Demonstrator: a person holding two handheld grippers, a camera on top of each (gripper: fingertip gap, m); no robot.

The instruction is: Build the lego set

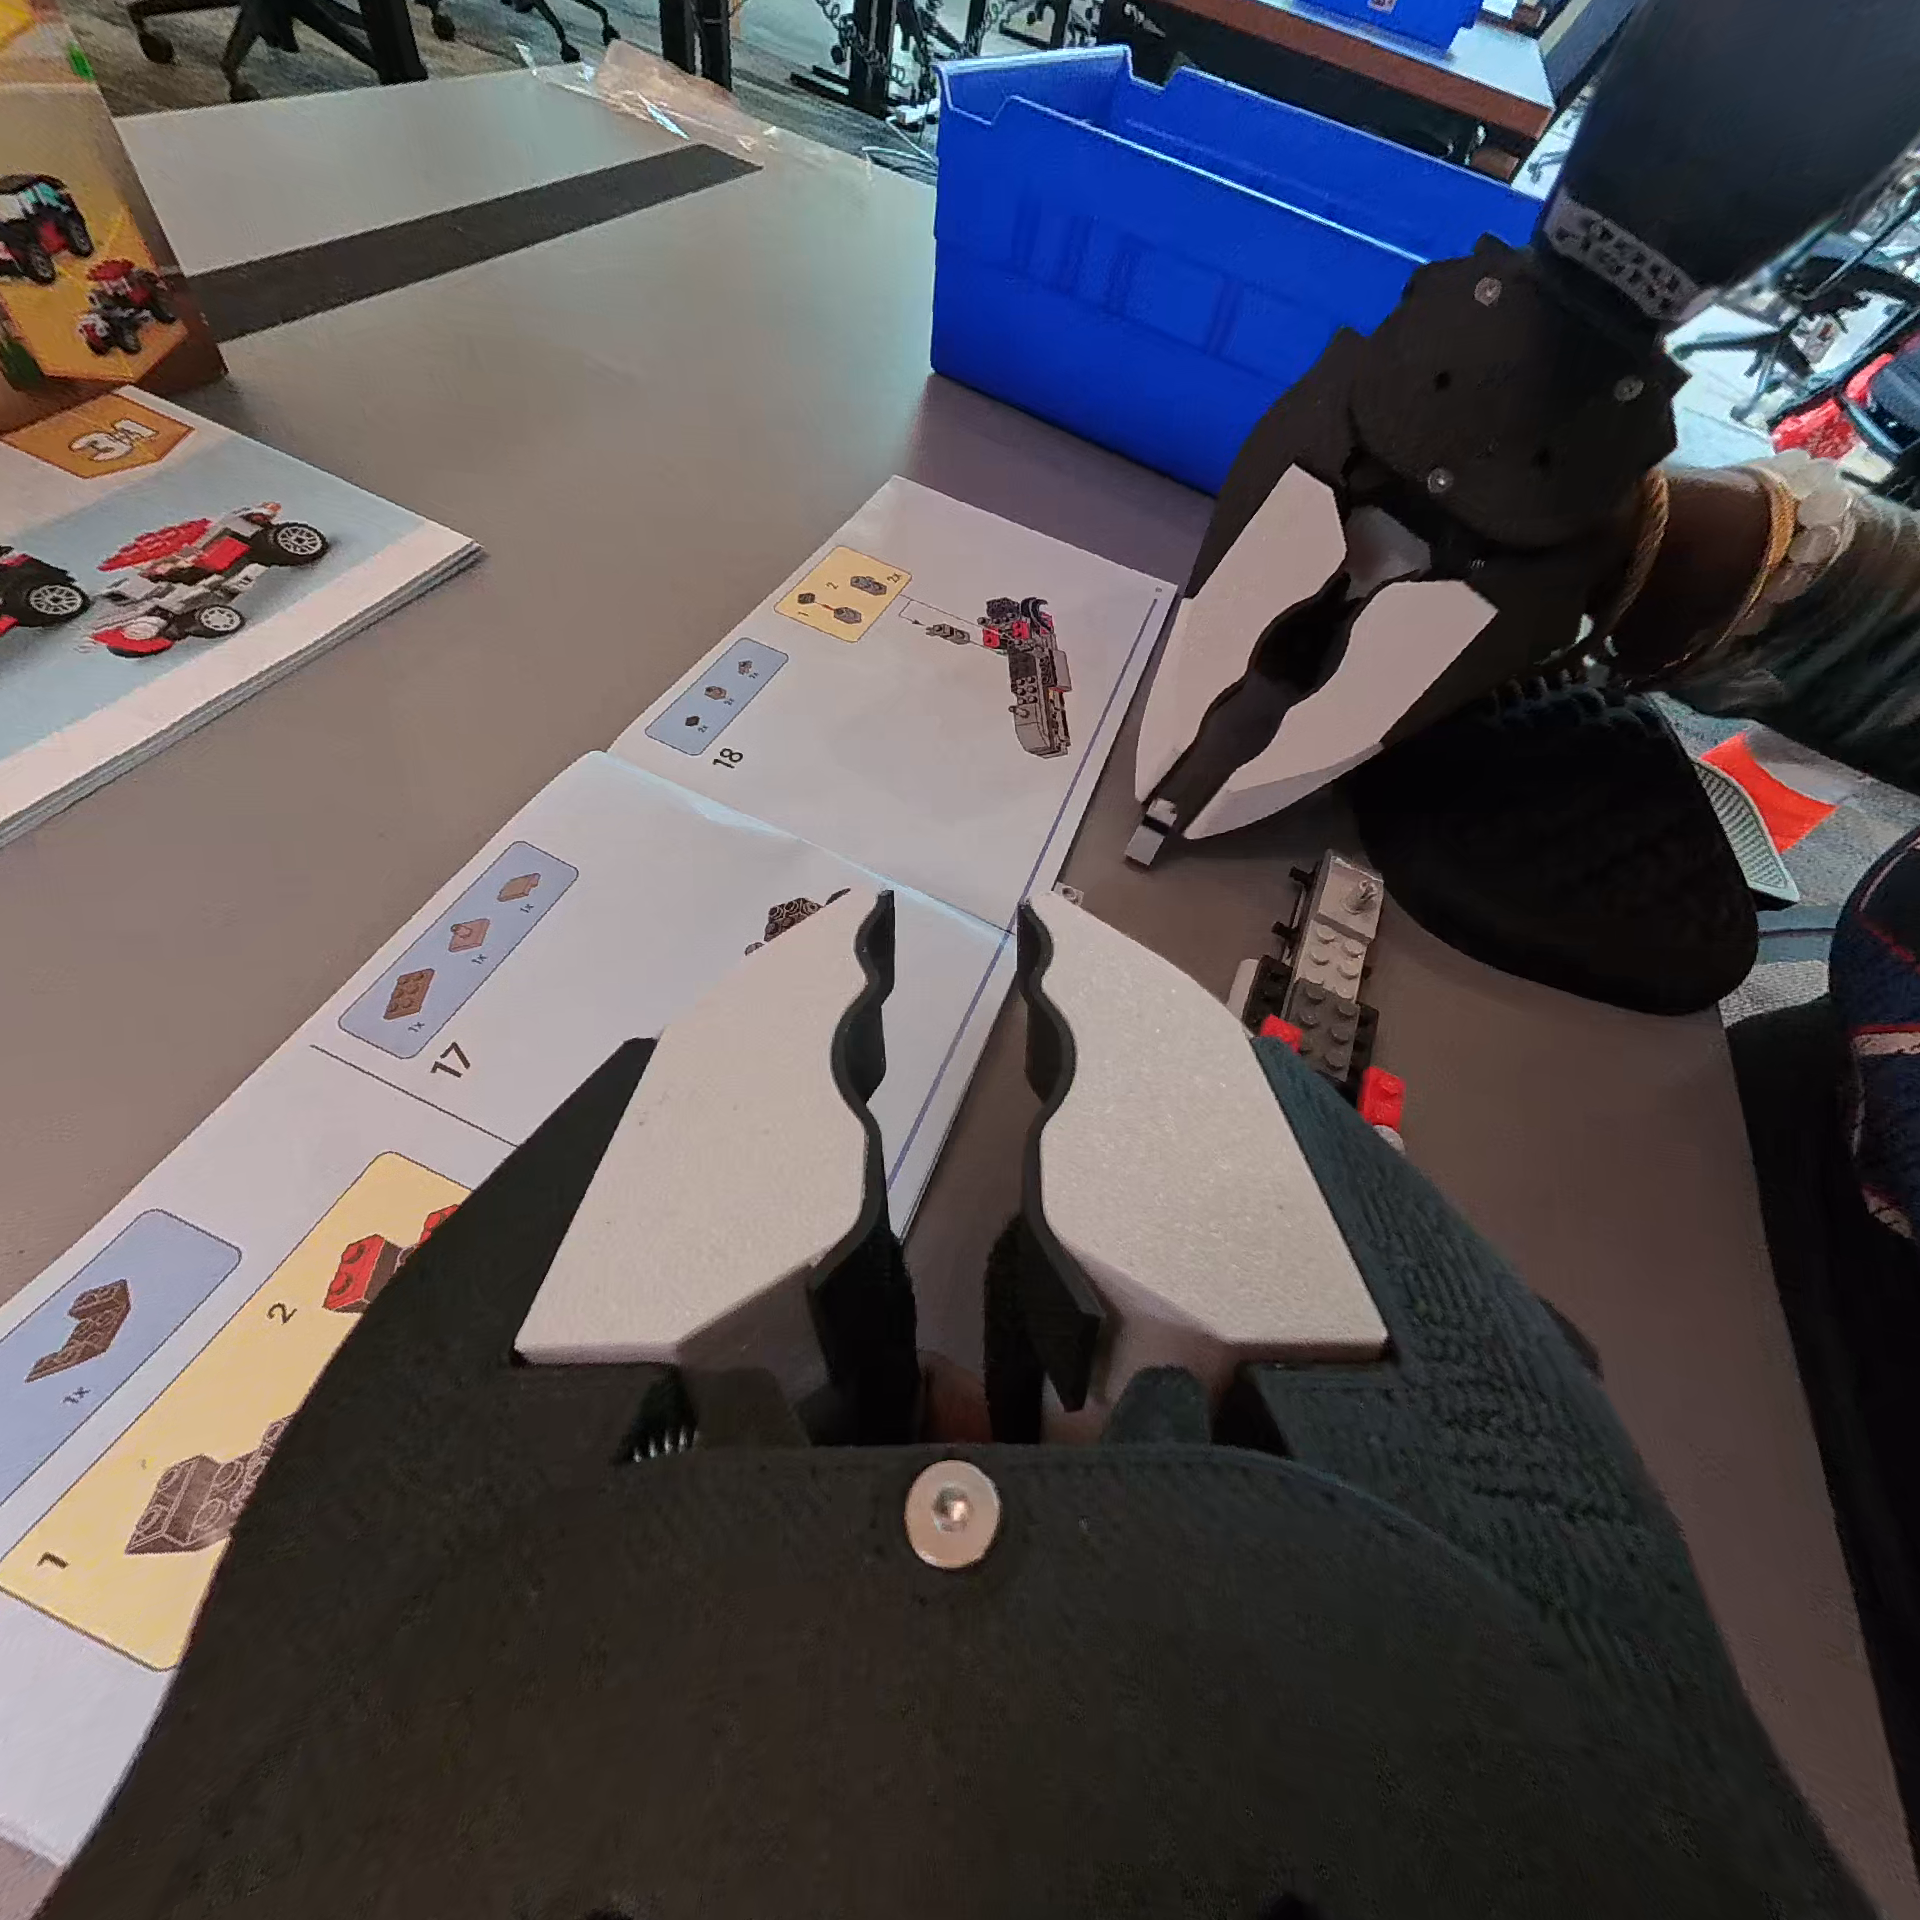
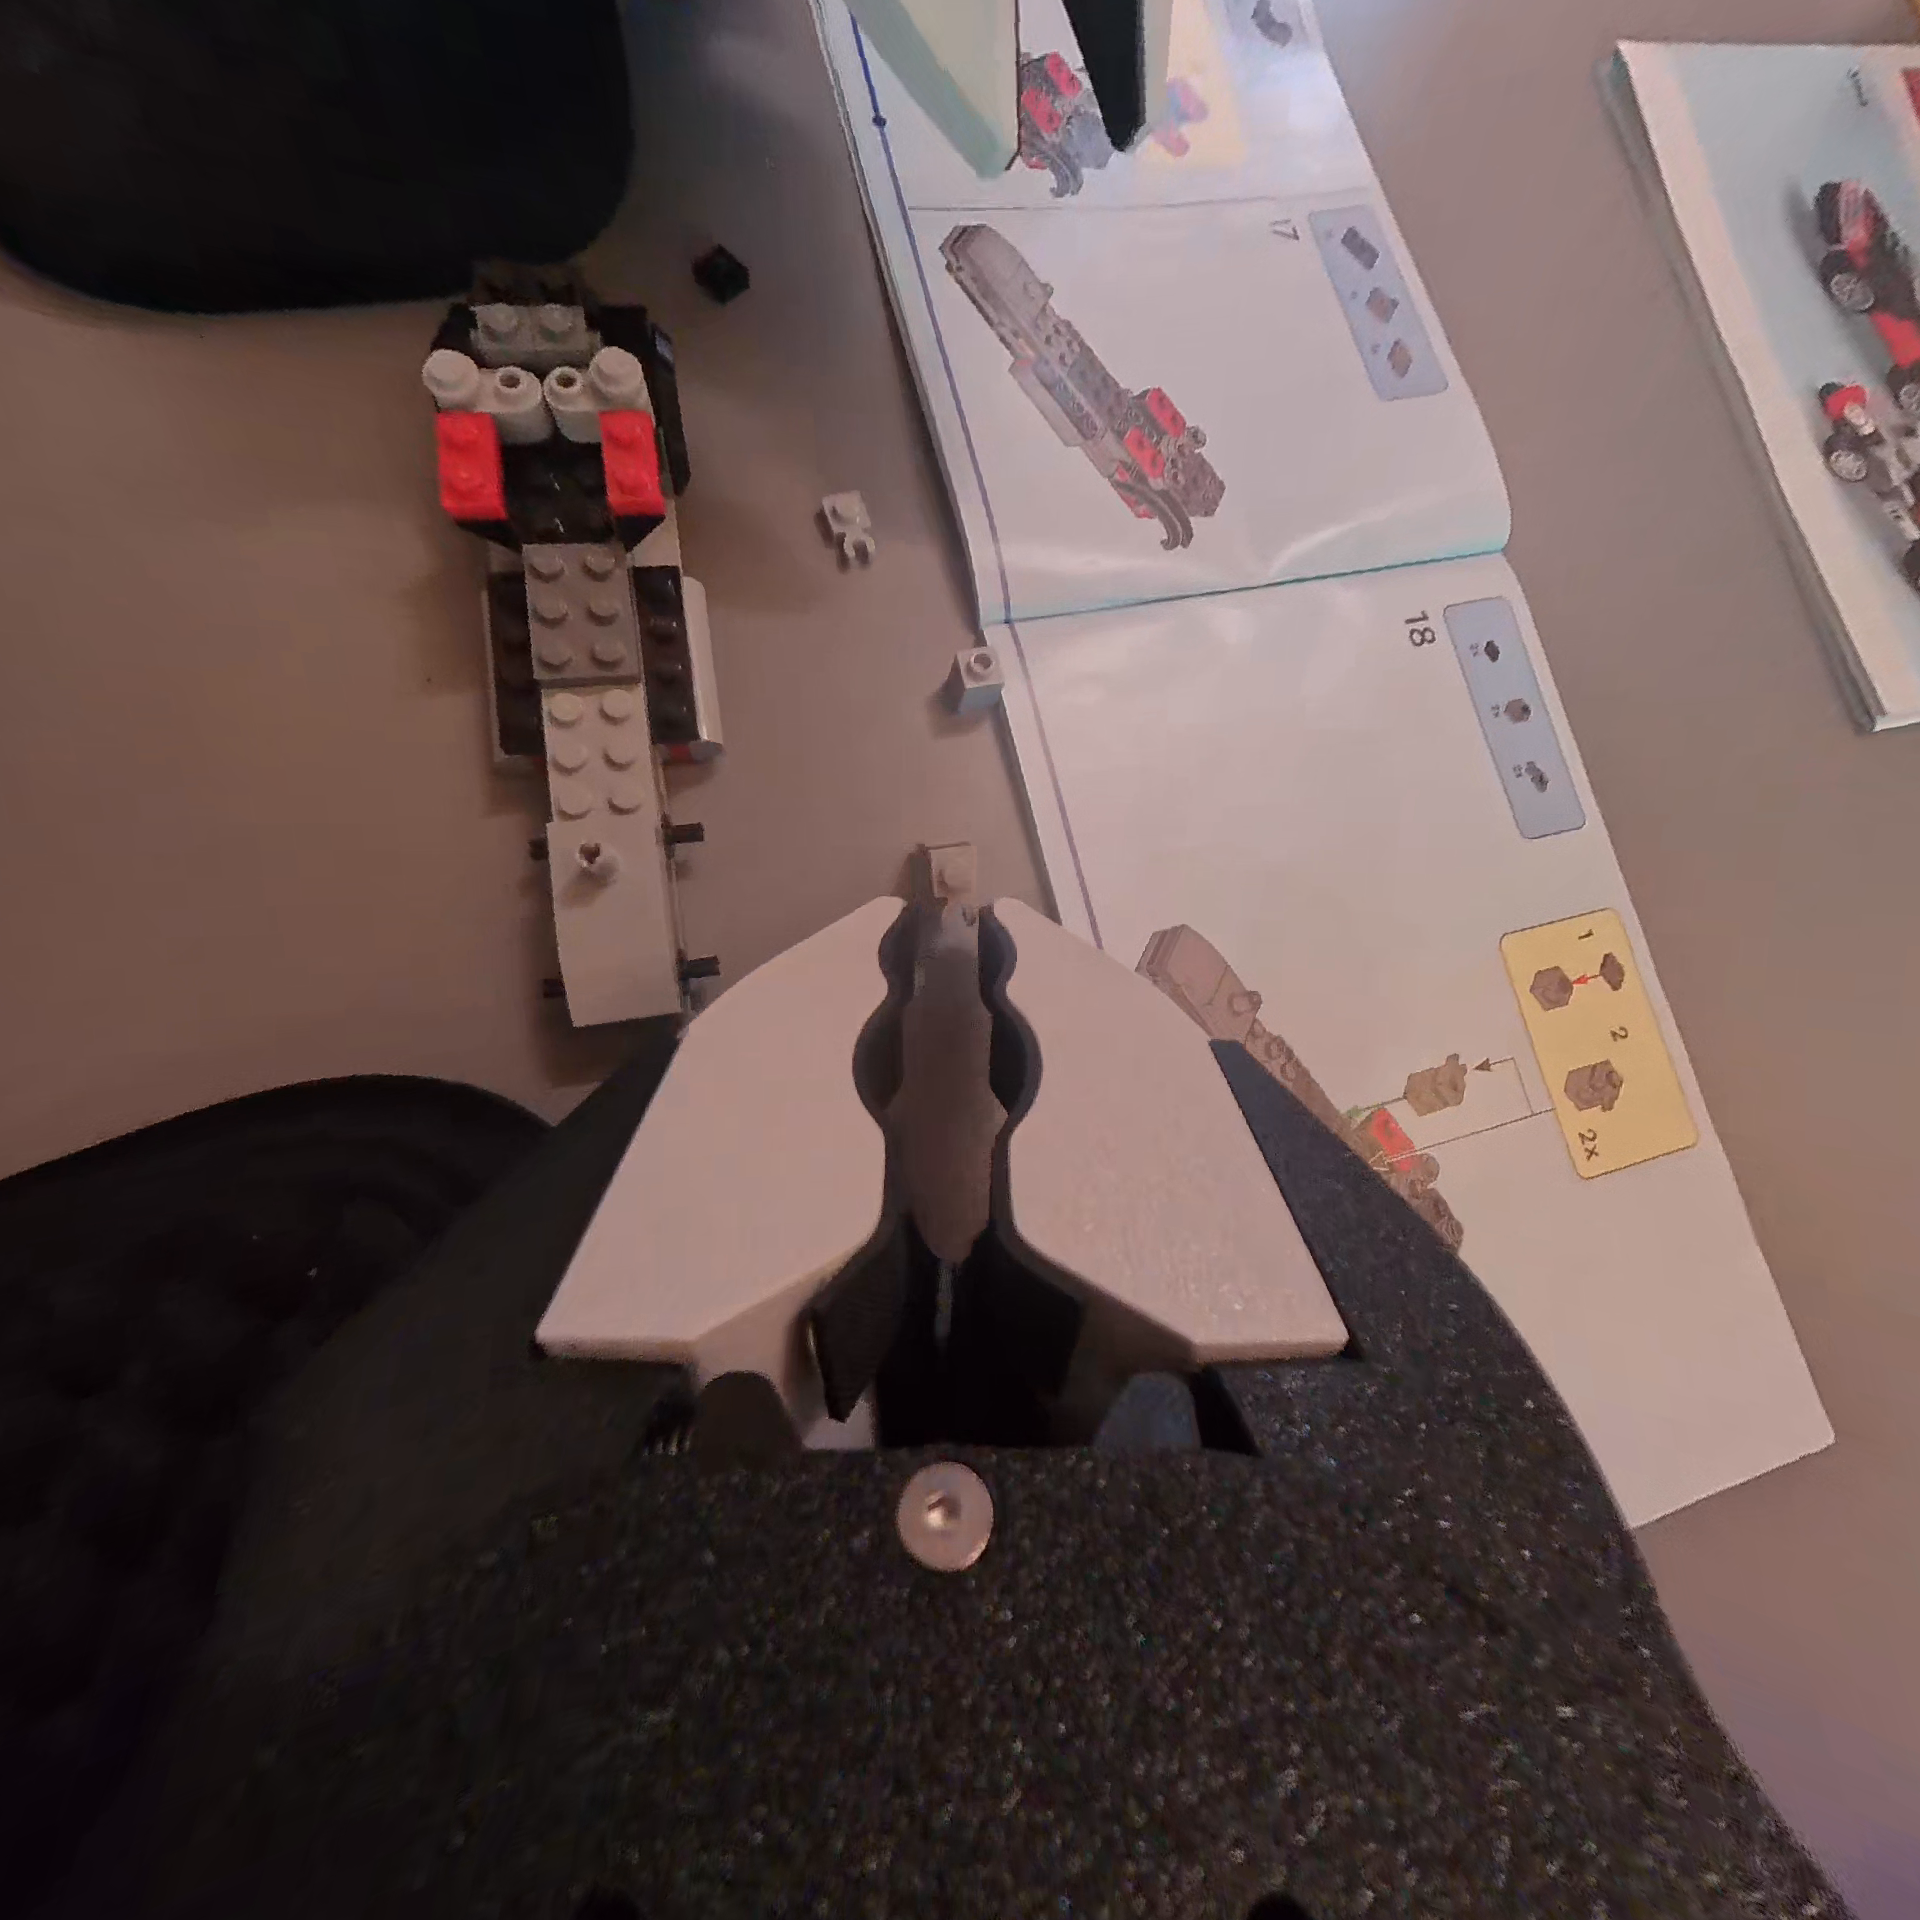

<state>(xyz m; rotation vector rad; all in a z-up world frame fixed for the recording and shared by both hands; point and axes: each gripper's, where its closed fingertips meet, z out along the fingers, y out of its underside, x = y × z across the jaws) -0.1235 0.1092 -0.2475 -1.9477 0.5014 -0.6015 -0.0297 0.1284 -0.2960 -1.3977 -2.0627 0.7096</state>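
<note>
The partly built lego model [image 2: 582,623], long and made of black, grey and red bricks, lies flat on the grey table [image 2: 260,727]. It also shows in the left wrist view [image 1: 1320,987]. My right gripper [image 2: 951,904] is shut on a small grey lego piece [image 2: 948,868], low over the table just right of the model's near end. In the left wrist view the right gripper [image 1: 1164,821] holds that piece [image 1: 1146,836] at the table surface. My left gripper [image 1: 956,909] is open and empty, over the edge of the open instruction booklet [image 1: 883,727].
Loose on the table between model and booklet [image 2: 1247,727] lie a grey clip piece [image 2: 847,530], a grey one-stud brick [image 2: 977,675] and a small black piece [image 2: 720,272]. A blue bin [image 1: 1143,260] stands behind. A second booklet [image 1: 208,582] and the set's box [image 1: 73,281] are at the left. The gap from one gripper's tips to the other's is roughly 12 cm. About 5 cm separates my right fingertips from the grey one-stud brick [image 2: 977,675].
</note>
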